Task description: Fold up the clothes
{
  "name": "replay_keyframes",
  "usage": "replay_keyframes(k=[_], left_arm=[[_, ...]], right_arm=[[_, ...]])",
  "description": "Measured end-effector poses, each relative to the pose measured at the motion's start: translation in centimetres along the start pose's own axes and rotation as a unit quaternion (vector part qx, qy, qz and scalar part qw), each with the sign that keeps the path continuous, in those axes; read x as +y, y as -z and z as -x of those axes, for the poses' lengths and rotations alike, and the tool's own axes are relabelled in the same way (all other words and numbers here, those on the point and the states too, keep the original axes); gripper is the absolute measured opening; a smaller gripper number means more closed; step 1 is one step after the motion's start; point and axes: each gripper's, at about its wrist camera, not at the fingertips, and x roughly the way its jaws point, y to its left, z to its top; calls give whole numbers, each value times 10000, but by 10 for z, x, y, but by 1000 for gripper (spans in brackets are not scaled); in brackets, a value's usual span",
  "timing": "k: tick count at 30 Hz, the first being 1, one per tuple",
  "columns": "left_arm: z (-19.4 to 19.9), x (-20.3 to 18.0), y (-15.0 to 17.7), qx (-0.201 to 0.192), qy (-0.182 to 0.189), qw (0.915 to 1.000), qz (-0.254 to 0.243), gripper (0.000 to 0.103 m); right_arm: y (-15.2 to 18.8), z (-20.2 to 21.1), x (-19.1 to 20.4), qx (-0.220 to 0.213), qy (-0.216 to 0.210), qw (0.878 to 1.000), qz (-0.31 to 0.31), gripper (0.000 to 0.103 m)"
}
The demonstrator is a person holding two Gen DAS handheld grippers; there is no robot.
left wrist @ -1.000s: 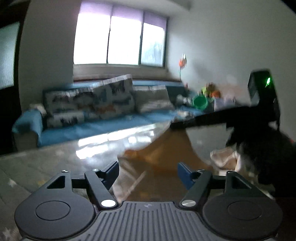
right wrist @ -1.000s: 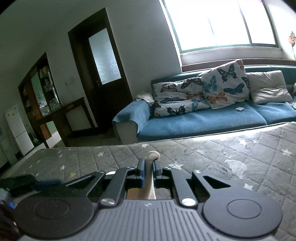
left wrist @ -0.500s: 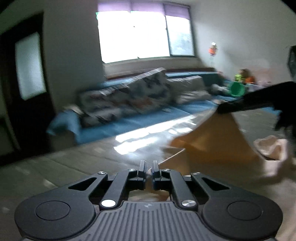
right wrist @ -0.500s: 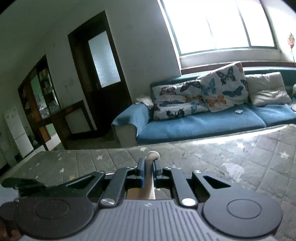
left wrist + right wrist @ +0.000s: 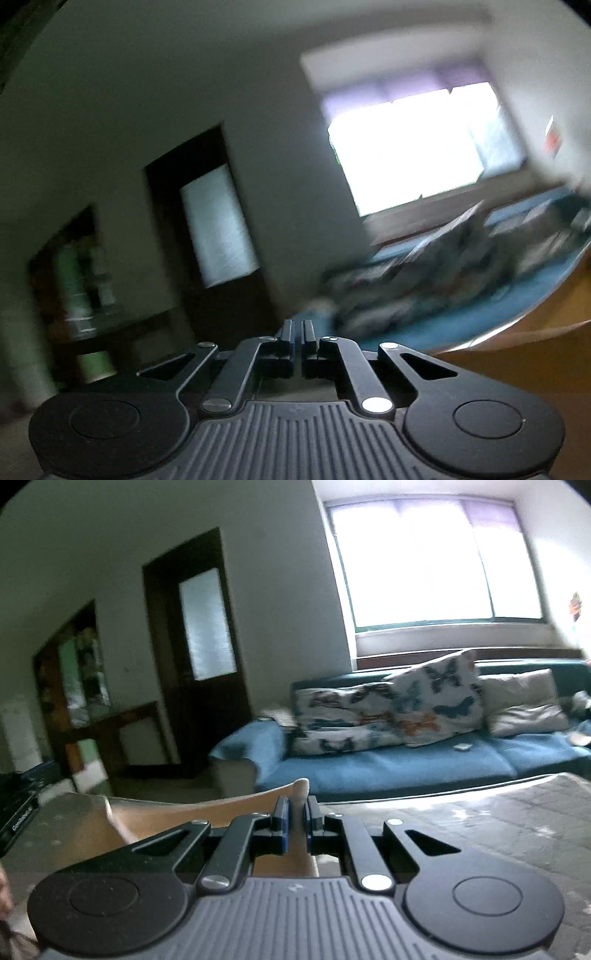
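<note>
A tan garment (image 5: 192, 819) hangs stretched between my two grippers above the quilted table (image 5: 498, 819). My right gripper (image 5: 295, 805) is shut on one edge of it, and a cloth tip pokes up between the pads. In the blurred left wrist view, my left gripper (image 5: 297, 328) has its jaws pressed together. The tan garment (image 5: 517, 354) runs in from the right up to its right finger. The pinch point itself is hidden behind the fingers.
A blue sofa (image 5: 406, 764) with butterfly cushions stands beyond the table under a bright window. A dark door (image 5: 199, 657) and a shelf unit (image 5: 81, 672) line the left wall. A black crate (image 5: 18, 812) sits at the far left.
My left gripper went from open to shut at the garment's edge, then swung left and tilted up. The right gripper kept its hold and rose a little, lifting the cloth.
</note>
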Motion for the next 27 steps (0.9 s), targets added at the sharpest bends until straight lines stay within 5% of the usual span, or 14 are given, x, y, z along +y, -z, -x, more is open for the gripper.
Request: replay_keyframes(k=[3,6,9,14,18,20,24,27], left_arm=[[-16,0,11,579,80,9981,181,4],[-20,4,12,761,226,9964,293,7],[-19,7,8,864,800,9914,568,7],[-28,-6,11,1541,2281,9557,1044,10],[-37,-23,24,2058,2438,9448,743,11],[-42,-28,30,2267,2221,9461,642,12],[-47,-24,33,2426,1556,9561,526,15],[-46,-21,35,2445,1447,9565,667,24]], right_arm=[[4,-8,-8,170,98,9995,-266,26],[4,-9,-14,163,487,9983,-287,31],[1,-6,-18,184,331,9986,-366,31],[4,-15,1,664,-412,9969,22,30],[18,-31,17,1083,-706,9909,365,30],[23,-37,18,1287,-632,9890,361,30],[27,-47,1,1419,252,9895,96,31],[25,-46,-17,1342,494,9894,-260,31]])
